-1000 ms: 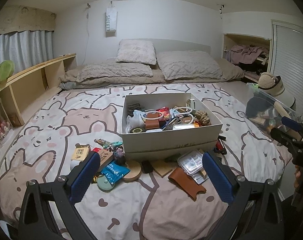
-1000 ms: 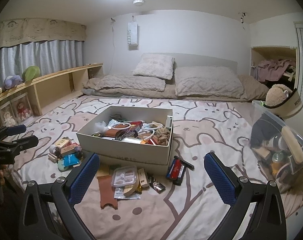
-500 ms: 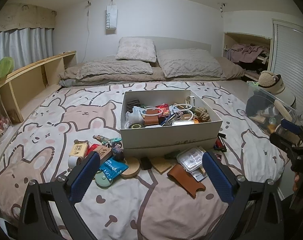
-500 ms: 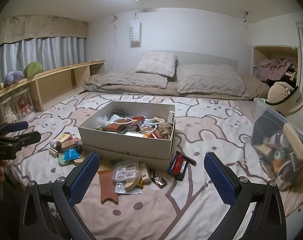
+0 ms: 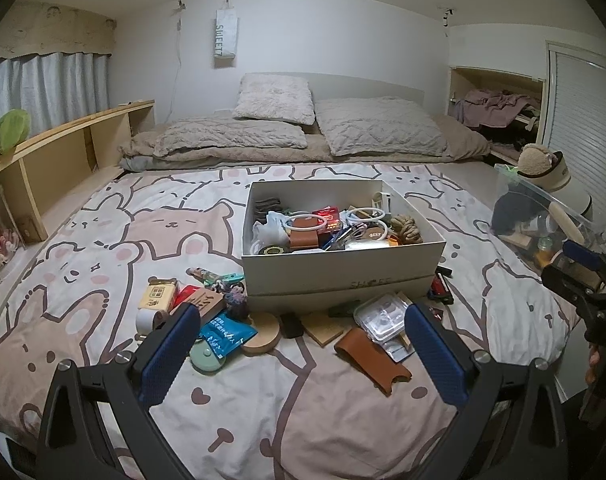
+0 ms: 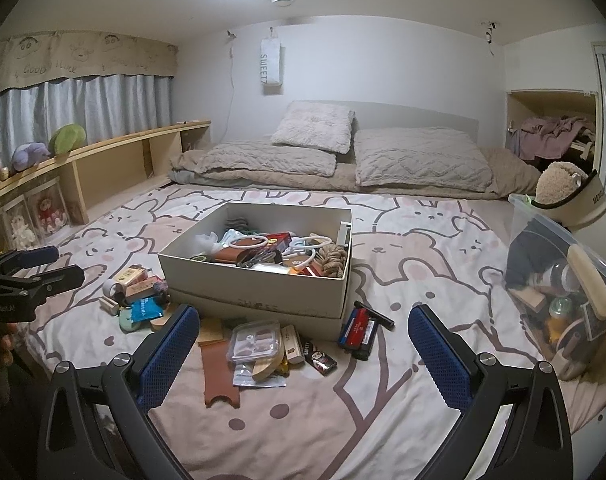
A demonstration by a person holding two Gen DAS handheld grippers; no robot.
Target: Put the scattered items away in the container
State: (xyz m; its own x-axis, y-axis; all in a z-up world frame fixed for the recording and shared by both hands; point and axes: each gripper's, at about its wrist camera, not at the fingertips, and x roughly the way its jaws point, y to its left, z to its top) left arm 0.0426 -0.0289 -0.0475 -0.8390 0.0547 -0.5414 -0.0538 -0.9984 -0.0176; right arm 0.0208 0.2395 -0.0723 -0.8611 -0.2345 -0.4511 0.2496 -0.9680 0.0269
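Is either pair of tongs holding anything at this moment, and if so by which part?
Nothing is held. The left tongs and the right tongs are both open and empty above the bedspread, short of the scattered items in front of the white box.

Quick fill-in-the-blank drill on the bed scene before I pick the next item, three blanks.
1. Both grippers' jaws are ____ and hold nothing.
2. The brown leather holder lies ____ the white box, on the bedsheet.
3. The coiled rope lies ____ the white box.

Missing words: open; outside; inside
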